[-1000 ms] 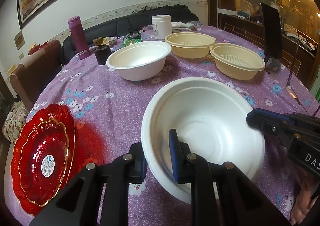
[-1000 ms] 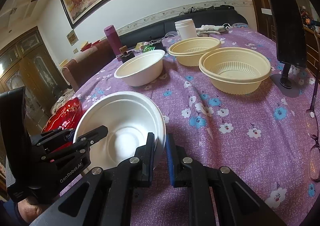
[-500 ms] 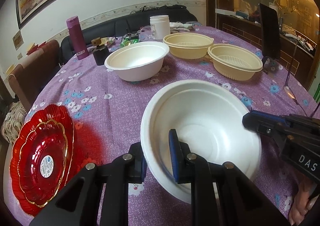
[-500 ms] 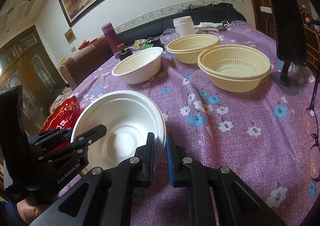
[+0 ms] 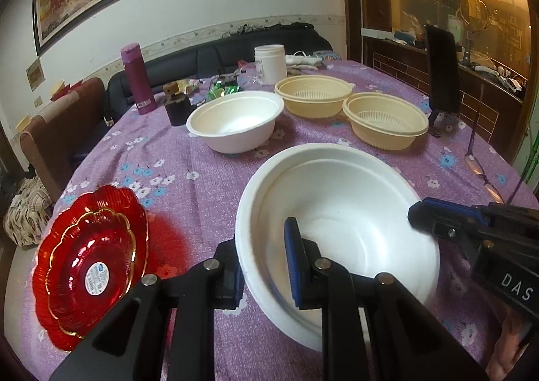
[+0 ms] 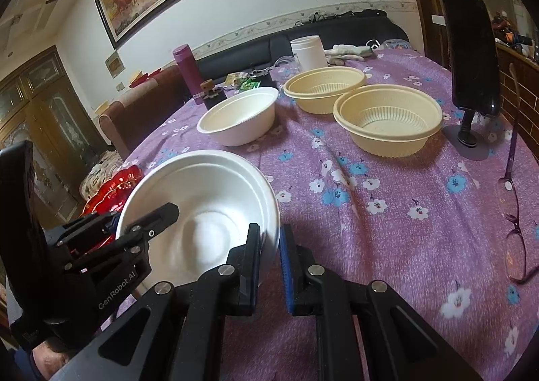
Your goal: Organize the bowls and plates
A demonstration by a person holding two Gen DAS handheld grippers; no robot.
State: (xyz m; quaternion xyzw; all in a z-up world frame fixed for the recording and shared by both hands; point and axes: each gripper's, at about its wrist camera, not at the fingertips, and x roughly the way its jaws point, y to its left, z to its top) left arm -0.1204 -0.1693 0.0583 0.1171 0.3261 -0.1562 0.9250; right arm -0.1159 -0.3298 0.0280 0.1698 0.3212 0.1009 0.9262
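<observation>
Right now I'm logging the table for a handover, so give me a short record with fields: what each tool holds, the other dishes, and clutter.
held: near white bowl, rim gripped on opposite sides
left tool: shut on the bowl's rim
right tool: shut on the bowl's rim
other bowls: far white bowl; two beige bowls, apart
plates: red plates, small one nested in large
clutter: purple flask, white jar, glasses, phone stand
surface: purple cloth
</observation>
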